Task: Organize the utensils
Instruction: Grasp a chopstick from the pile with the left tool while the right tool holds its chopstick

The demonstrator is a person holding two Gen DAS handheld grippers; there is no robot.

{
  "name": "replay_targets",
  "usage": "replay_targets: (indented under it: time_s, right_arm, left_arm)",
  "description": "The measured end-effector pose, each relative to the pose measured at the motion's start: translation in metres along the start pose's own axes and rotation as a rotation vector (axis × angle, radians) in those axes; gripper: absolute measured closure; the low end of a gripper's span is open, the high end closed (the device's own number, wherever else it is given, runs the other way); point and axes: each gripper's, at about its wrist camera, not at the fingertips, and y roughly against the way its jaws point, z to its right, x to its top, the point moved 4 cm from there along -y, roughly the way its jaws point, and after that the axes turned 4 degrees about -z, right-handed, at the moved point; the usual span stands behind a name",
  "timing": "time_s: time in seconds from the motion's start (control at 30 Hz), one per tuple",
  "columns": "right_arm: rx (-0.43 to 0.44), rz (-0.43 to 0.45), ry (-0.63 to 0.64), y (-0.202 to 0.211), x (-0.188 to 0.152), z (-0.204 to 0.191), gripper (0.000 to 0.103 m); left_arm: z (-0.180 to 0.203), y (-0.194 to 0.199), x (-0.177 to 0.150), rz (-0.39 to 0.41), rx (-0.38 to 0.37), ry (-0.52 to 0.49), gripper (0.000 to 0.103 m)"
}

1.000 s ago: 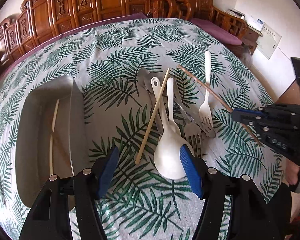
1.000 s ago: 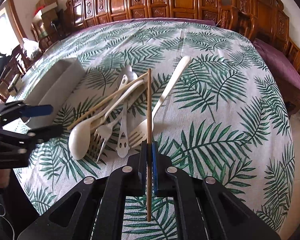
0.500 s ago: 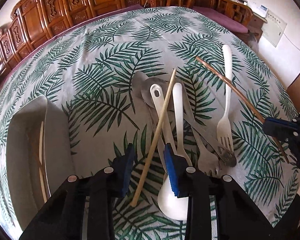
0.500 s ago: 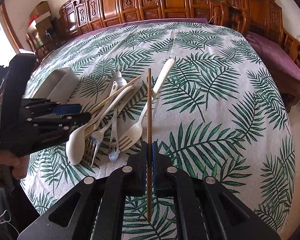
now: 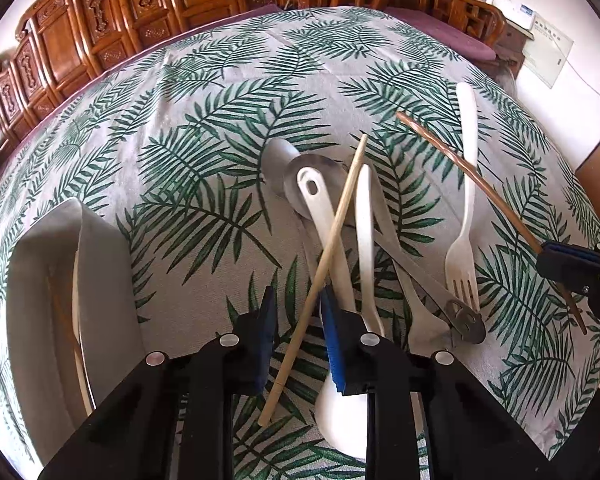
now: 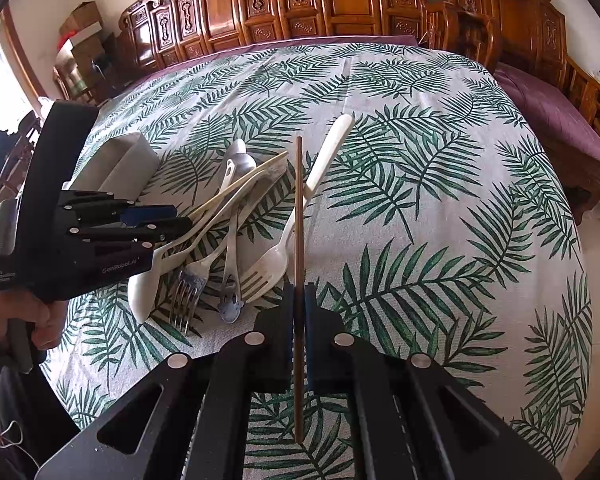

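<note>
From the left wrist view, the left gripper (image 5: 298,334) hung low over the palm-print tablecloth (image 5: 220,120), its blue pads parted either side of a pale chopstick (image 5: 320,272) without touching it. That chopstick lay slanted across a white spoon (image 5: 332,240) in the utensil pile, near a white fork (image 5: 466,216) and a metal spoon (image 5: 300,184). A grey tray (image 5: 108,272) sat to the left with a chopstick inside.

Over on the right wrist view, the right gripper (image 6: 296,312) was clamped on a dark chopstick (image 6: 298,240), which pointed straight ahead above the cloth. The left gripper (image 6: 156,224) showed at the left, over the pile, with the tray (image 6: 128,160) beyond it.
</note>
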Motion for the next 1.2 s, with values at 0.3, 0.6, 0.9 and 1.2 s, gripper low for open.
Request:
replay_targets:
  time_s: [0.3,0.6,0.9,1.2]
  right_arm:
    - [-0.002,0.000,0.006,0.000,0.000,-0.001,0.097]
    - [0.009,0.019,0.010,0.006,0.004,-0.008,0.097]
    - [0.004,0.047,0.028,0.017,0.010,-0.020,0.097]
    - [-0.005,0.075,0.053,0.032,0.016,-0.036,0.097]
  left_arm:
    - [0.005,0.002,-0.001,-0.022,-0.011,-0.034,0.098]
    - [0.000,0.034,-0.004,0.043,-0.004,-0.020,0.098]
    - [-0.002,0.078,-0.014,0.121,-0.033,-0.038,0.098]
    - [-0.030,0.108,-0.030,0.167,-0.034,-0.019,0.098]
